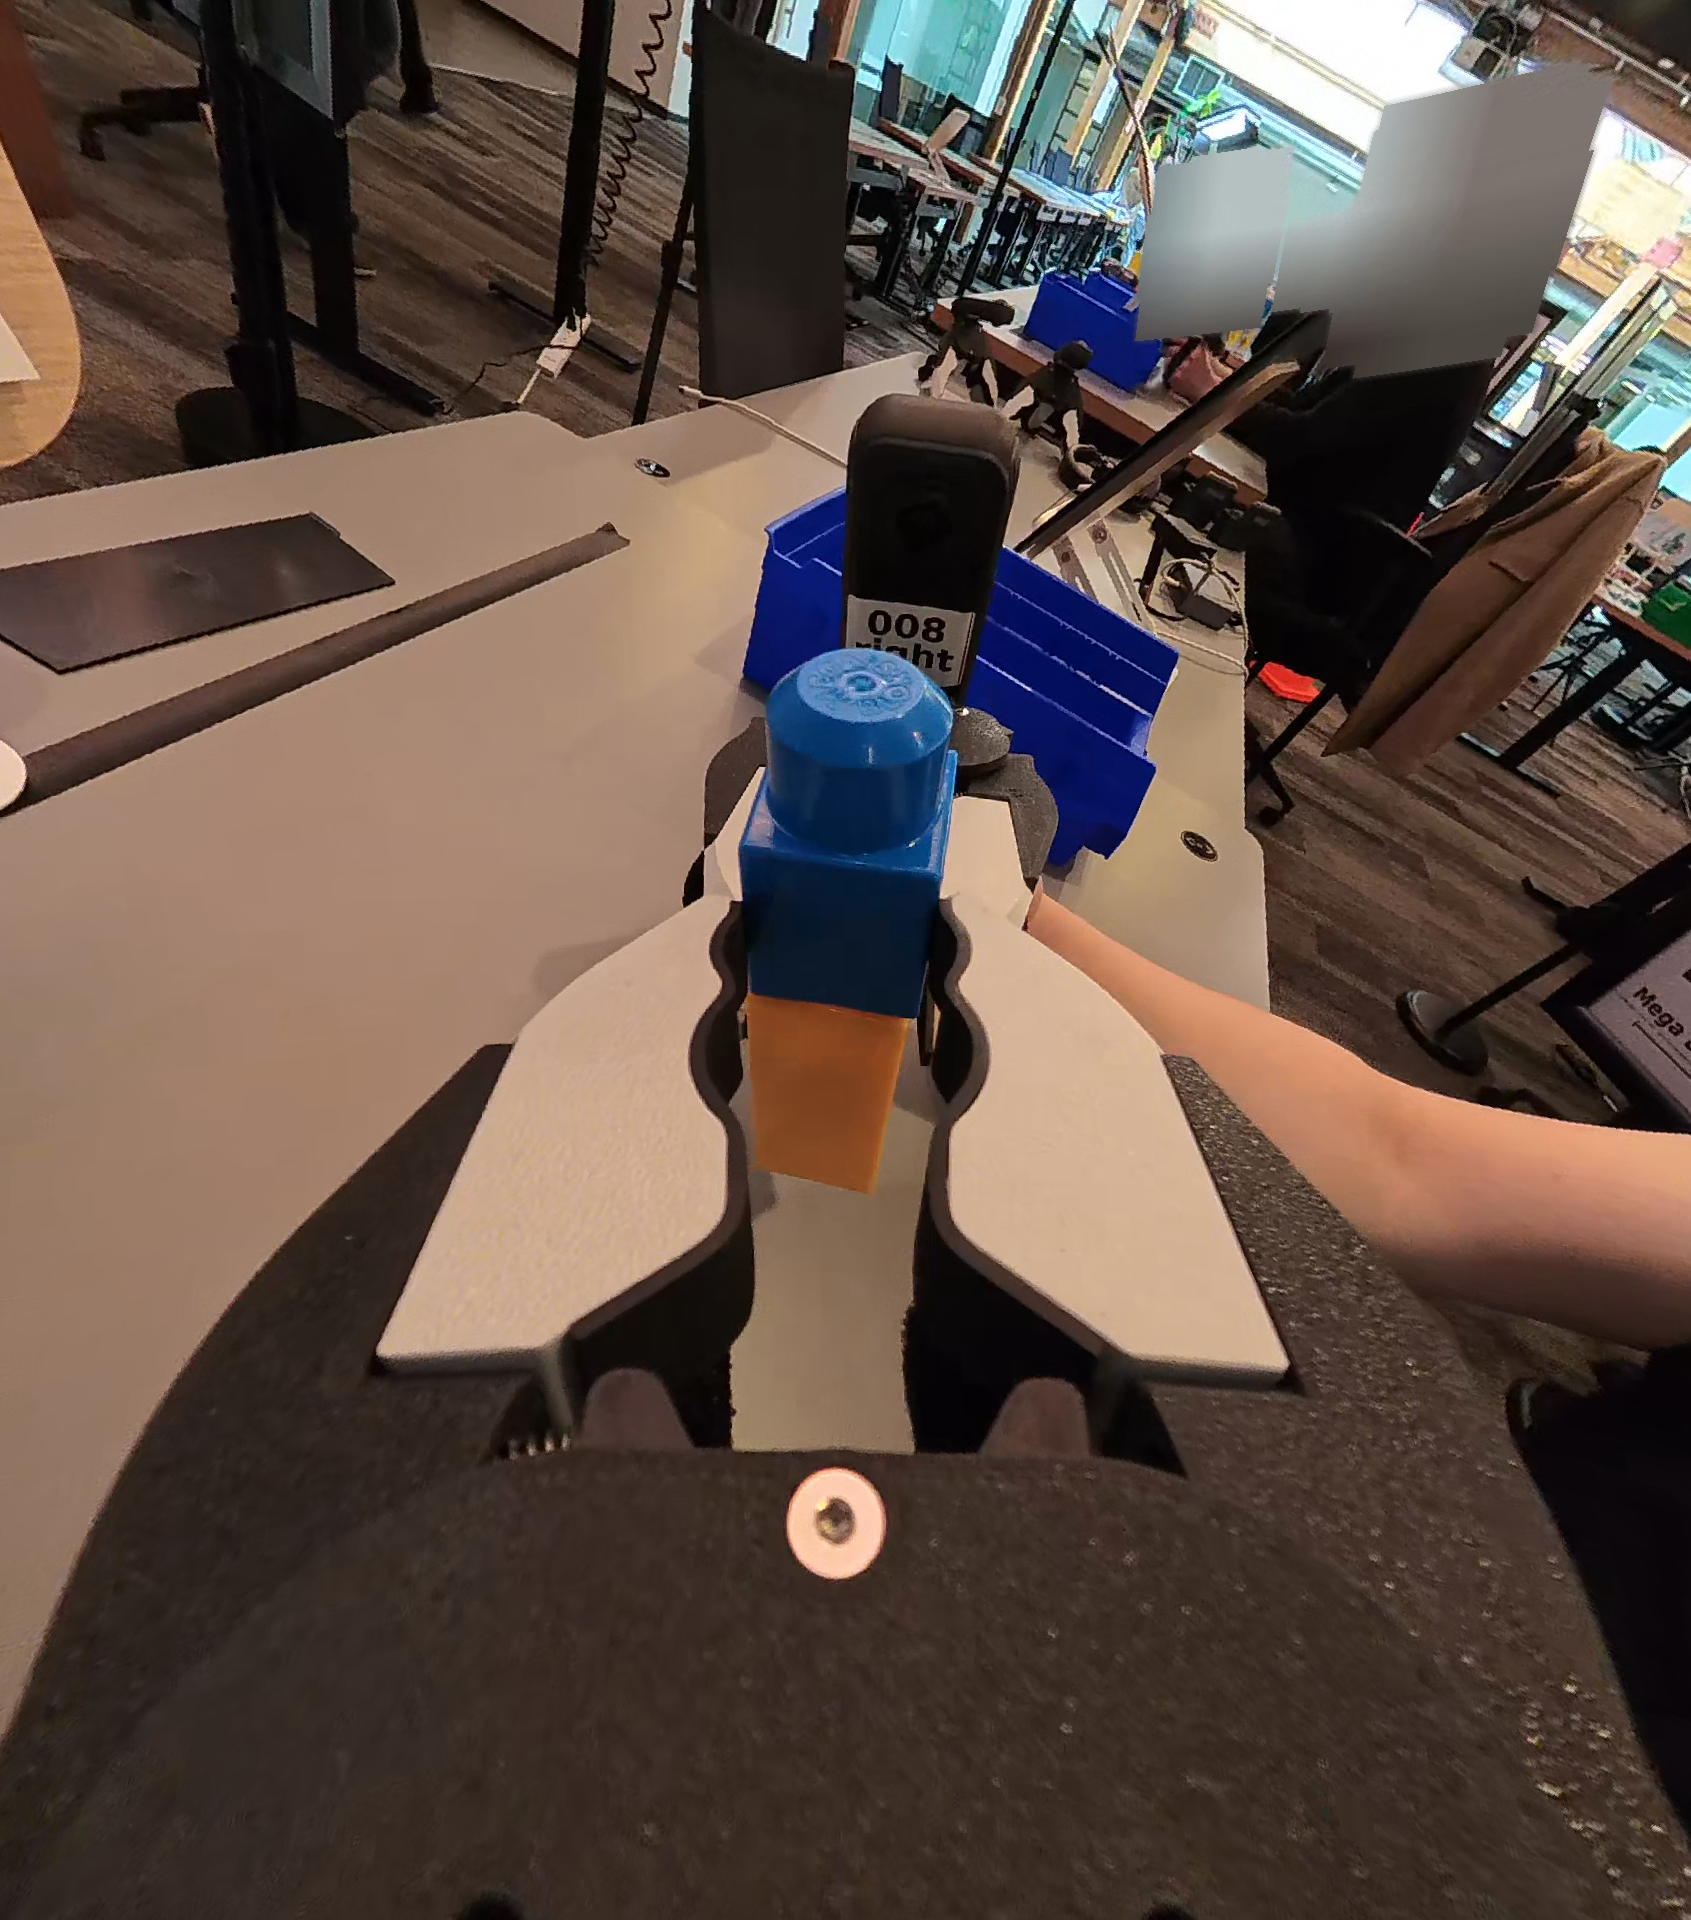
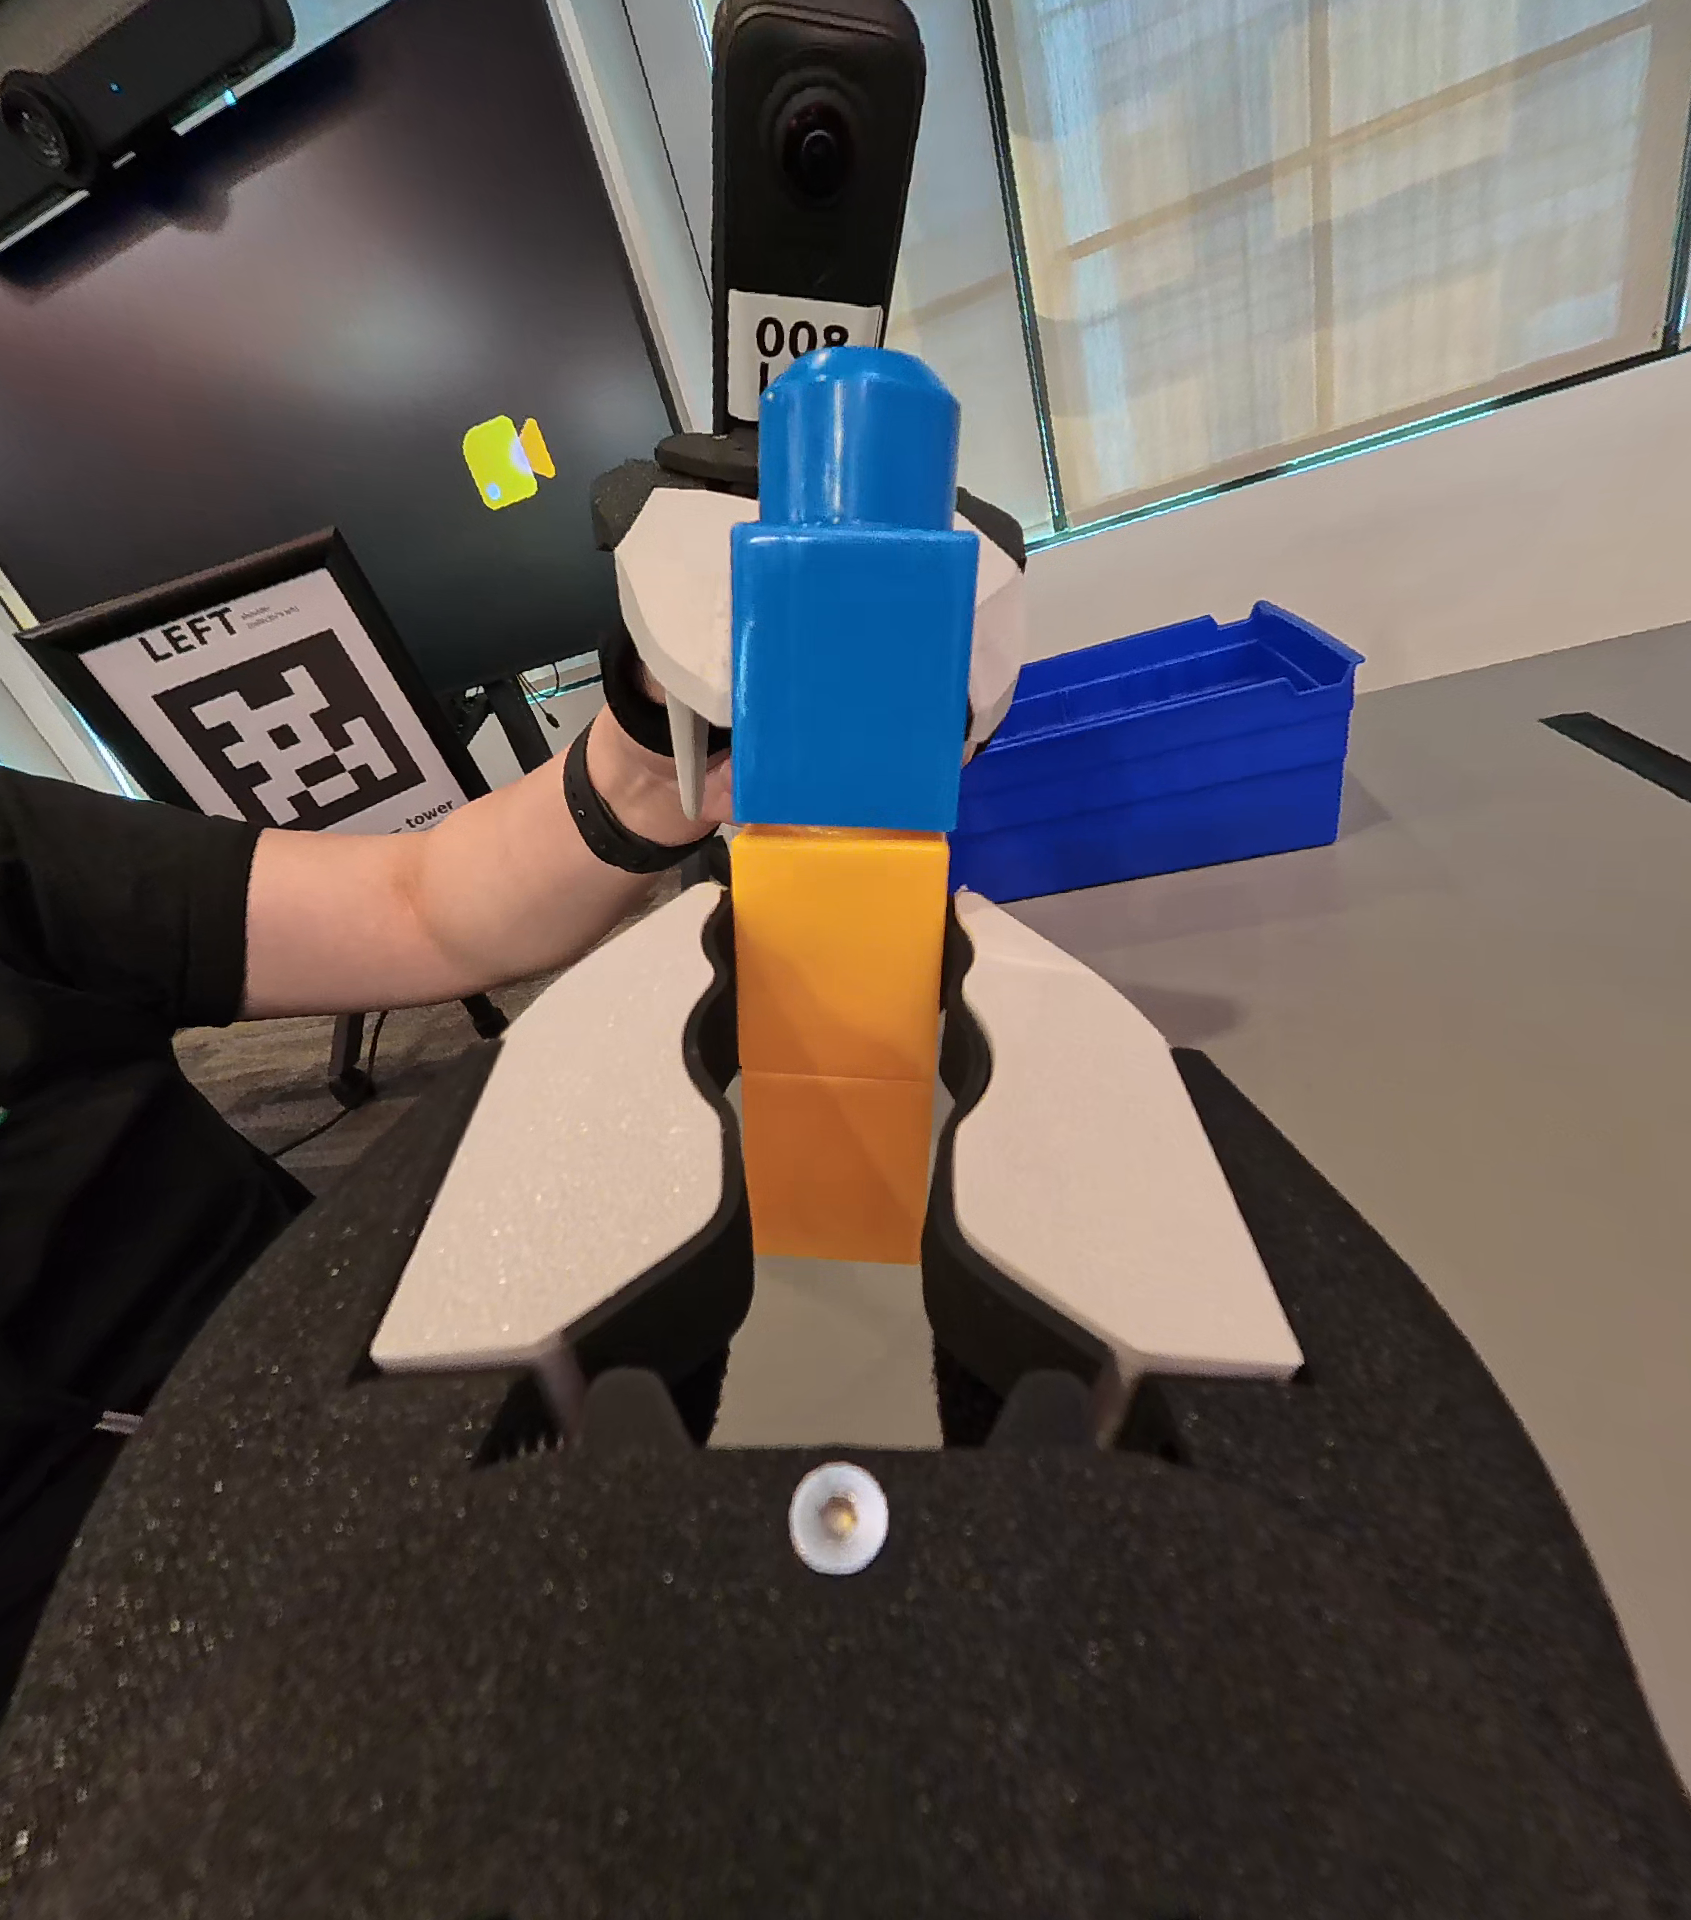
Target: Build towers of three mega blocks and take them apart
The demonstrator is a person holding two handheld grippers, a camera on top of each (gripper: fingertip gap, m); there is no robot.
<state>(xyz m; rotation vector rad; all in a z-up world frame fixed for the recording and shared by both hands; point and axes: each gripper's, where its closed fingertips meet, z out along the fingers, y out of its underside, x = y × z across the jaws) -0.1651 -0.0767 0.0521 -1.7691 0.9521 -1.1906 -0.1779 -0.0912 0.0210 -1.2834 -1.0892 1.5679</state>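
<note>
I held the tower upright between my two tools, clear above the grey table (image 1: 321, 935), its long axis running straight up and down. My left gripper (image 1: 836, 935) was clamped on the blue block (image 1: 836, 914) at the top, the jaws pressed against its two side faces below the round stud. My right gripper (image 2: 841, 997) came from the opposite side and was closed on the upper orange block (image 2: 836, 945), with the lower orange block (image 2: 836, 1169) hanging under it between the same fingers. So the seam between blue and orange lay just between my two grips, and I judged that the coming move, pulling the blue block off, turned on drawing it straight up along that axis; a sideways tilt could jam the stud. Both tools sat equally close to the tower, nose to nose, each fingertip nearly touching the other gripper's. The blue bin (image 2: 1173, 748) stood on the table beyond, to the far right in the right wrist view, well apart, and a black mat (image 1: 155, 587) lay far left. Nothing stood above the tower.
</note>
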